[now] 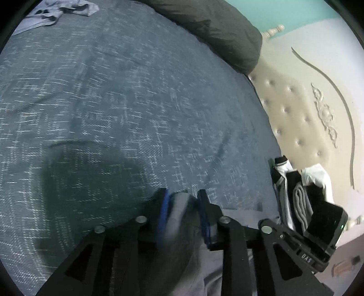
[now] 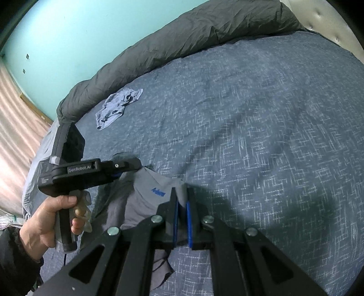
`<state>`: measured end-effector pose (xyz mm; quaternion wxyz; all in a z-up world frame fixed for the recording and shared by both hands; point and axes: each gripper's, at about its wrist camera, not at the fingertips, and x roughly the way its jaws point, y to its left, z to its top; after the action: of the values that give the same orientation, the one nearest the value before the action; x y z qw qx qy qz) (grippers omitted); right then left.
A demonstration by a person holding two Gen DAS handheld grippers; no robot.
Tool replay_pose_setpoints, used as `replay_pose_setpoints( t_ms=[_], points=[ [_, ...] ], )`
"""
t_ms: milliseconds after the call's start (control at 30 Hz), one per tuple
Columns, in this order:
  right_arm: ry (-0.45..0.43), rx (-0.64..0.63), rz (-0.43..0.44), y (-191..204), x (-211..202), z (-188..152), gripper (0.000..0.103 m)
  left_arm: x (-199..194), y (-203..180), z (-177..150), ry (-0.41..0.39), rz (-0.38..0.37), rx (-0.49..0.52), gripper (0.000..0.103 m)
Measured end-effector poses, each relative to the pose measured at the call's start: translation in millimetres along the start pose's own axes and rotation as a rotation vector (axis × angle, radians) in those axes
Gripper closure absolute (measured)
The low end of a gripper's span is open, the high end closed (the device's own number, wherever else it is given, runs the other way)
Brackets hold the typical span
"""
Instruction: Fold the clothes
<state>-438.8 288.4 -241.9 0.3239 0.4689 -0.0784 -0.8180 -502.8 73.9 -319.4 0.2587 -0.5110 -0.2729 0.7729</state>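
A grey garment (image 2: pixel 145 195) with a small blue logo lies at the near edge of the blue patterned bed cover (image 2: pixel 250 127). My right gripper (image 2: pixel 181 205) is shut on one of its edges, cloth pinched between the blue pads. My left gripper (image 1: pixel 182 205) is shut on another grey fold (image 1: pixel 179 218) of the same garment. In the right wrist view the left gripper (image 2: pixel 129 166) is side-on, held by a hand, its tips hidden in the cloth. In the left wrist view the right gripper's body (image 1: pixel 314 227) shows at the right.
A crumpled light-blue garment (image 2: pixel 118 107) lies far back on the bed; it also shows in the left wrist view (image 1: pixel 61 11). A dark grey duvet (image 2: pixel 182 38) runs along the far edge. A tufted beige headboard (image 1: pixel 307 109) stands on the right.
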Motion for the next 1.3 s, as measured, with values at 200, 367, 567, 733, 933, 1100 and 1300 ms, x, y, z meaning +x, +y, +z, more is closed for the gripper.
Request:
replay_pose_setpoints(
  t_ms=[200,367,567,733,933,1100,1300],
  points=[
    [-0.004,-0.002,0.007,4.0,1.6,1.1,0.098,3.7,-0.1,-5.5,0.003,-0.011,0.009,0.081],
    [-0.029,-0.015,0.029,11.4,-6.3,3.9,0.098,-7.1,-5.2,-4.4,-0.021,-0.023,0.030,0.092],
    [-0.096,-0.067,0.062,35.4,-37.1,12.1,0.098,-59.8,-34.5,-11.3,-0.105,-0.030,0.090,0.093],
    [-0.165,-0.144,0.107,71.3,-80.2,18.2,0.098,-119.7,-66.9,-26.7,-0.199,-0.041,0.138,0.093],
    [-0.236,-0.241,0.159,123.0,-141.6,18.7,0.098,-194.2,-111.4,-46.7,-0.301,-0.037,0.214,0.093],
    [-0.294,-0.282,0.194,159.9,-193.5,16.4,0.098,-249.2,-148.3,-66.5,-0.377,-0.036,0.272,0.093],
    [-0.358,-0.312,0.233,196.4,-258.1,3.8,0.098,-315.9,-195.3,-97.3,-0.464,-0.029,0.350,0.093]
  ],
)
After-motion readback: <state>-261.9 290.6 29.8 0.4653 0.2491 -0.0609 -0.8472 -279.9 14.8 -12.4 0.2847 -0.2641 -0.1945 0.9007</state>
